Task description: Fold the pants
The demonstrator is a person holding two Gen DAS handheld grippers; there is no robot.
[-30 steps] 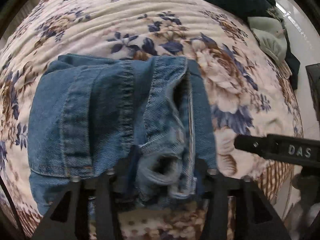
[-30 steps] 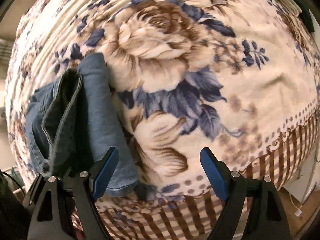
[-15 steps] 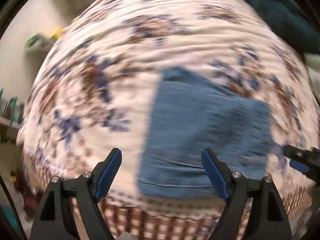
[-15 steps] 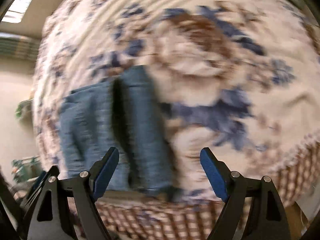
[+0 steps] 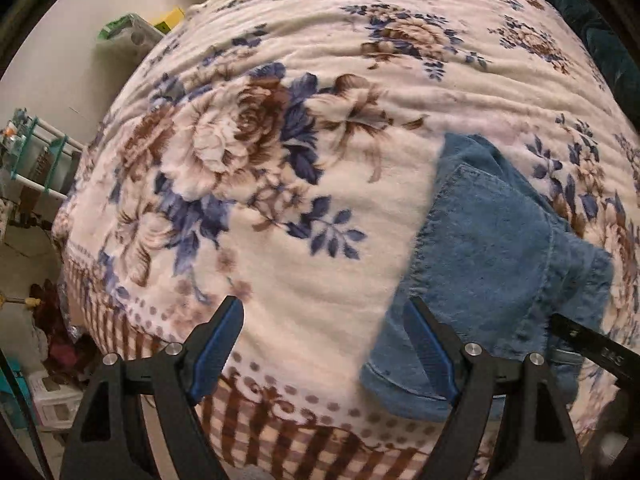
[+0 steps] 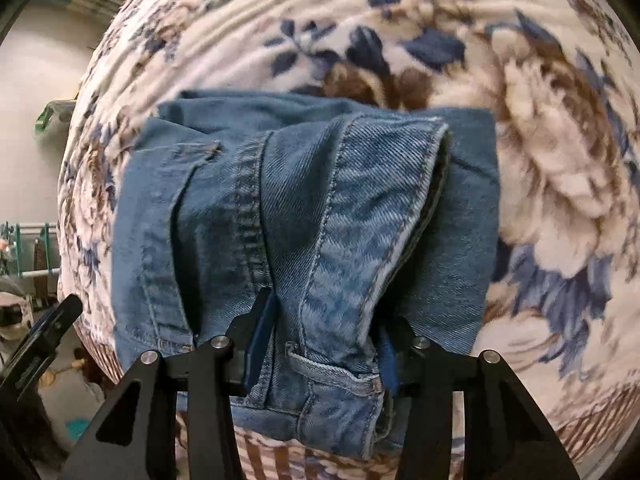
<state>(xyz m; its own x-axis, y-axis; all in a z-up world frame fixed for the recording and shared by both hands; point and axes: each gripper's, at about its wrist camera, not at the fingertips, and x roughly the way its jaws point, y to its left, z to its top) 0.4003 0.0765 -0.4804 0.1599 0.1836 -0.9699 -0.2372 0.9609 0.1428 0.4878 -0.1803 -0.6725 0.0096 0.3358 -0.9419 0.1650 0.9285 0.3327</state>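
Observation:
The folded blue denim pants [image 6: 304,208] lie on a floral blanket [image 6: 560,152] near its checked border. My right gripper [image 6: 326,320] points down onto their near end, and its jaws are closing with the waistband bundle bunched between the blue pads [image 6: 262,332], which press on the denim. In the left wrist view the pants [image 5: 492,256] lie to the right. My left gripper [image 5: 324,308] is open over bare blanket [image 5: 304,280] with nothing between its fingers; its right finger overlaps the edge of the pants. A black part of the right gripper [image 5: 592,344] shows at the pants' right side.
The blanket's brown checked border [image 5: 280,416] marks the bed's near edge. Beyond the left side stand a teal and white rack [image 5: 36,152] and green and yellow boxes [image 5: 136,36]. Dark teal cloth [image 5: 600,20] lies at the far right.
My left gripper let go of the pants, opened wider and swung left over bare blanket. My right gripper moved left from beside the pants onto them and closed around the waistband end.

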